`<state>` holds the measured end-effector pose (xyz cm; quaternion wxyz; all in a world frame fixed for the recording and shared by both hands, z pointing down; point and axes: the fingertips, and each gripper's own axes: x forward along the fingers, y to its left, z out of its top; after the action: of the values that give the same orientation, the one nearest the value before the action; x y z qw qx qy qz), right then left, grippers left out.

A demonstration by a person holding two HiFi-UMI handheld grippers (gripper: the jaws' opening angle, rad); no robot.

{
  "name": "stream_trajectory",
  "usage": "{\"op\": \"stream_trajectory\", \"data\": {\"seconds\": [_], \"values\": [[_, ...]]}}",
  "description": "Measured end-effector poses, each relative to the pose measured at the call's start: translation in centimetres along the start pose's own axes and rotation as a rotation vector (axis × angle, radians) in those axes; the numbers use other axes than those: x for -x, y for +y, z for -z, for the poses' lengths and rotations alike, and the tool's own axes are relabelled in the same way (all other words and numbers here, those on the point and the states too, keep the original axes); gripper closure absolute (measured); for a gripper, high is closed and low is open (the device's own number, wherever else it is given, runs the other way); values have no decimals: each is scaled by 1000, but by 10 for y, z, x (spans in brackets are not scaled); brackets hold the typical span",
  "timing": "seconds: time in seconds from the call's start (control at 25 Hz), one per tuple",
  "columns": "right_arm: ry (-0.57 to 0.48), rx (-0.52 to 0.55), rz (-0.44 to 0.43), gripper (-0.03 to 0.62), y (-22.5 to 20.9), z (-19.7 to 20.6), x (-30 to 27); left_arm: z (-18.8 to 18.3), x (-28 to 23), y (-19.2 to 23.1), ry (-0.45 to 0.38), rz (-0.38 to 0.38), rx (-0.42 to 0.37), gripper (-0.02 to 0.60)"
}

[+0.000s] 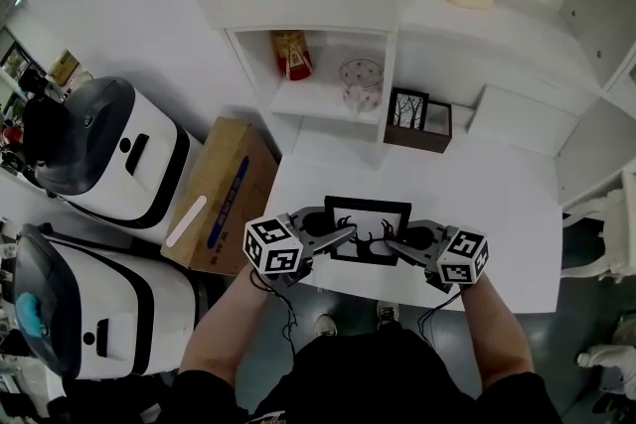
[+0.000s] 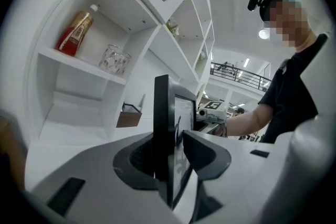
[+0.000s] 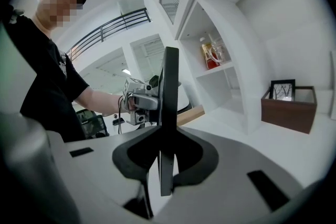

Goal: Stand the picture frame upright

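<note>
Picture frame (image 1: 370, 218) with right claw (image 1: 391, 243) clenched on it, left claw (image 1: 348, 235) released around its edge.

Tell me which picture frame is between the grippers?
The black deer-picture frame at the table edge; the smaller tree-picture frame stands in the brown box.

Black short-sleeved shirt (image 1: 397, 380); grey hand-held grippers (image 1: 343, 235) (image 1: 394, 241) with marker cubes (image 1: 273, 248) (image 1: 463, 256).
</note>
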<state>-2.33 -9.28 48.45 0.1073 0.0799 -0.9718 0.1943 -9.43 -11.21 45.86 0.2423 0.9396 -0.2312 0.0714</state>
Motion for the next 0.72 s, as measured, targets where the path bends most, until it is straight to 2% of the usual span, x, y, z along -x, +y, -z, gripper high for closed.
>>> {"op": "stream_trajectory", "data": {"seconds": [0.12, 0.4, 0.72], "values": [[-22, -1, 15, 536, -7, -7, 0, -4, 1, 16, -8, -53, -17, 422], [-67, -21, 36, 540, -25, -14, -1, -11, -3, 44, -60, -136, 21, 410], [-39, -4, 115, 539, -68, -13, -12, -17, -19, 77, -43, -197, 2, 406]]}}
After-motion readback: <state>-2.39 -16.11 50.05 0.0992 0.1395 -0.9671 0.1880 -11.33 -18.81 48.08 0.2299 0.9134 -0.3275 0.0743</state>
